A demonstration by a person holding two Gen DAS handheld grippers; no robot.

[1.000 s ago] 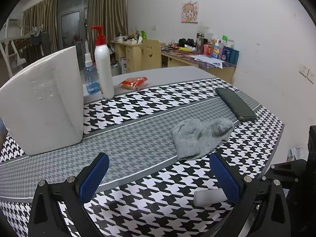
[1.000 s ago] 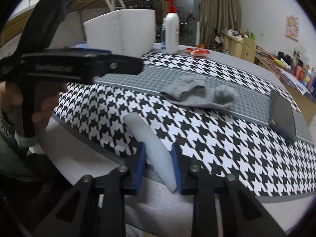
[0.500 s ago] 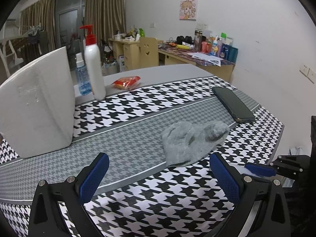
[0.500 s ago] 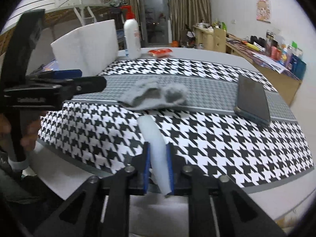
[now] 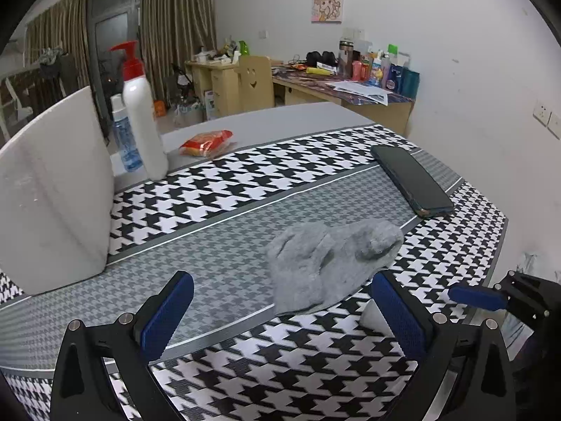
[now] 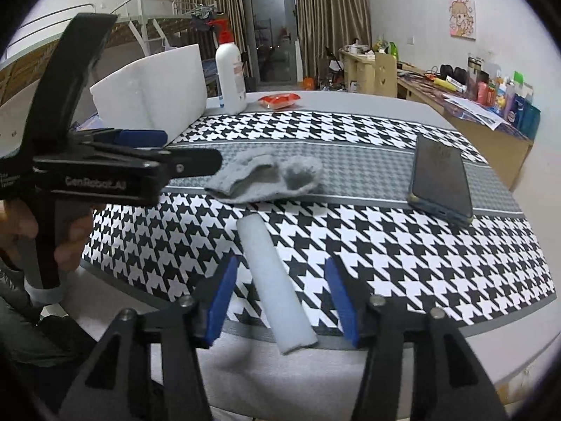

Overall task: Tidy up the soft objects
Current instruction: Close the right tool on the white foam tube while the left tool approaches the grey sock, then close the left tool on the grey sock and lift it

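Half a second back the right gripper was pinching the white foam roll; now its blue pads stand spread to either side, and the roll lies loose between them on the near edge of the houndstooth cloth. Off at nine o'clock the left gripper hangs with its fingers wide apart, gripping nothing. Beyond the roll at twelve o'clock the crumpled grey sock sits on the cloth's grey band. A dark phone lies at two o'clock, well apart from it. Farther back a white foam block stands at eleven o'clock, with a white pump bottle beside it and a red snack packet on the bare grey table. A cluttered desk lines the far wall.
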